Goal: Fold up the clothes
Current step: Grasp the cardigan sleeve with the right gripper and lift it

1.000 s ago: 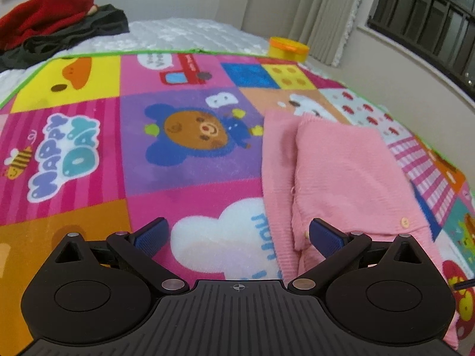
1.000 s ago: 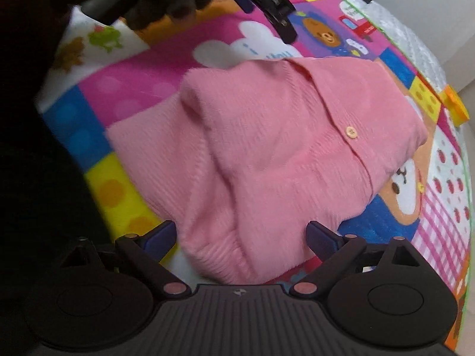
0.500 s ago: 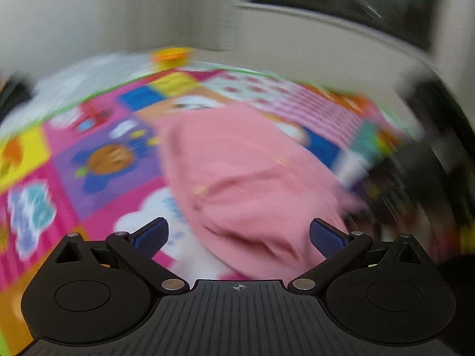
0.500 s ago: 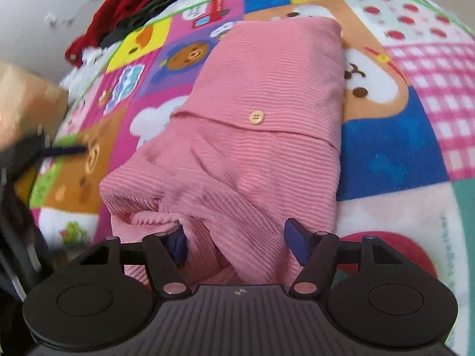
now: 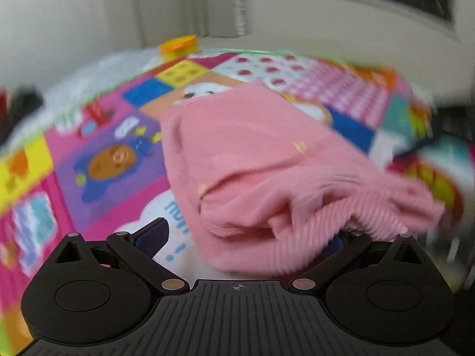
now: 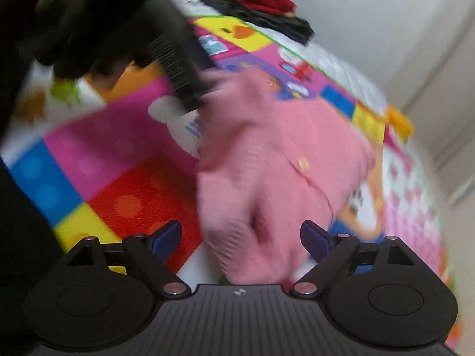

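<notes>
bright patchwork play mat (image 5: 112, 154) on bed, curtain (image 5: 190, 3) behind. pink cardigan (image 5: 252, 160) drapes my left gripper (image 5: 246, 237); right gripper (image 6: 240, 234), both spread wide.

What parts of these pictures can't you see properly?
- Left wrist view: the pink ribbed cardigan drapes over the left gripper's right fingertip, hiding it.
- Right wrist view: motion blur smears the cardigan's near hem between the right gripper's fingers; contact is unclear.
- Right wrist view: the red and black clothes pile is blurred and cut by the top edge.
</notes>
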